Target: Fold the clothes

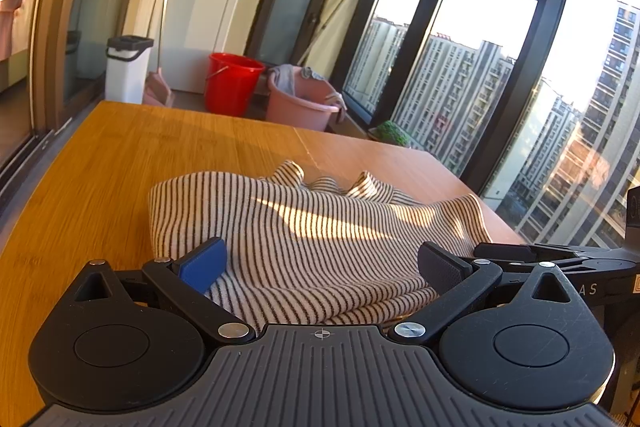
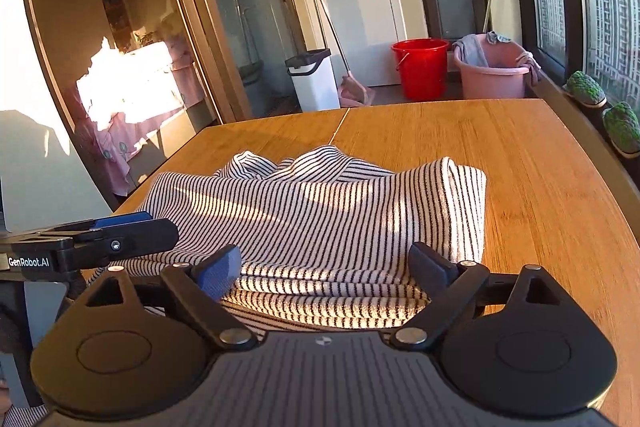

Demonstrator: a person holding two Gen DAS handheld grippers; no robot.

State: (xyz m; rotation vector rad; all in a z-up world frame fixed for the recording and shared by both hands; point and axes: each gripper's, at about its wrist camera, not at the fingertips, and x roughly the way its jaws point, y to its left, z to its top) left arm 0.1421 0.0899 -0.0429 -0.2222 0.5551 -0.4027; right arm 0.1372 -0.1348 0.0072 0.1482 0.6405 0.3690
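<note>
A black-and-white striped garment (image 1: 320, 227) lies folded in layers on the wooden table (image 1: 120, 155), its near edge stacked toward me. My left gripper (image 1: 320, 265) hovers over that near edge, jaws wide open, the blue pad (image 1: 202, 263) and the black pad (image 1: 440, 267) standing apart with cloth lying between and below them. In the right wrist view the same garment (image 2: 340, 203) fills the middle, and my right gripper (image 2: 325, 273) stands open over its folded edge. The two grippers sit side by side; the left gripper (image 2: 136, 225) shows at the left edge there.
Beyond the table's far edge stand a red bucket (image 2: 420, 67), a pink basin (image 2: 492, 75) with rags, a white bin (image 2: 314, 79) and a broom. Tall windows (image 1: 460, 87) run along the right side, with small plants (image 2: 620, 125) on the sill. Glass sliding doors are on the left.
</note>
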